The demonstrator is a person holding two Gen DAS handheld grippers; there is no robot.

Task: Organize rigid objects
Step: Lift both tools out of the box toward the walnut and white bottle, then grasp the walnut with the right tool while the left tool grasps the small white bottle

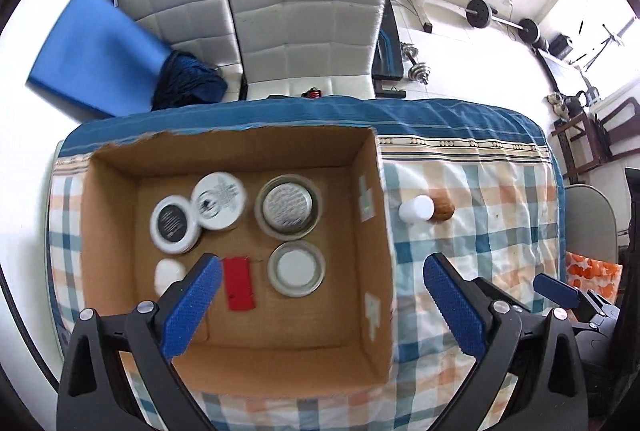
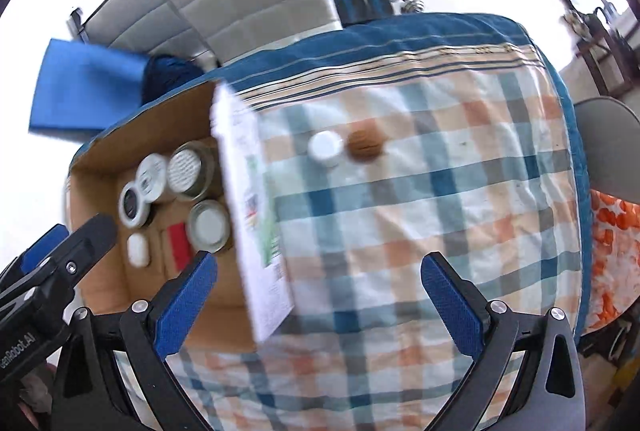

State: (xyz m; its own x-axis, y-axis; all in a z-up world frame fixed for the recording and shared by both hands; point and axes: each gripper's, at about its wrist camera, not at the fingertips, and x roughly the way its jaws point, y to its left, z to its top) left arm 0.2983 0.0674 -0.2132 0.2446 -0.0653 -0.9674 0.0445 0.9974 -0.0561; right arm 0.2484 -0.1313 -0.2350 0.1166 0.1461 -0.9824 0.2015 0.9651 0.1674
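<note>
Cardboard box walls flank crowded jars; checked cloth beside lies open

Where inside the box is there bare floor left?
Free: the near strip of the brown cardboard box, below the flat red piece and right-hand glass jar. Crowded: the far-left corner, where the white-lidded tubs touch.

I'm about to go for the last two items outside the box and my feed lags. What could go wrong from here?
1. The white-capped bottle and brown wooden round piece sit touching on the checked tablecloth; closing the open right gripper on one may knock the other away.
2. The open cardboard box has a tall wall beside them; a low carry could clip it.
3. Jars already crowd the box floor, so a careless drop could land on them.
</note>
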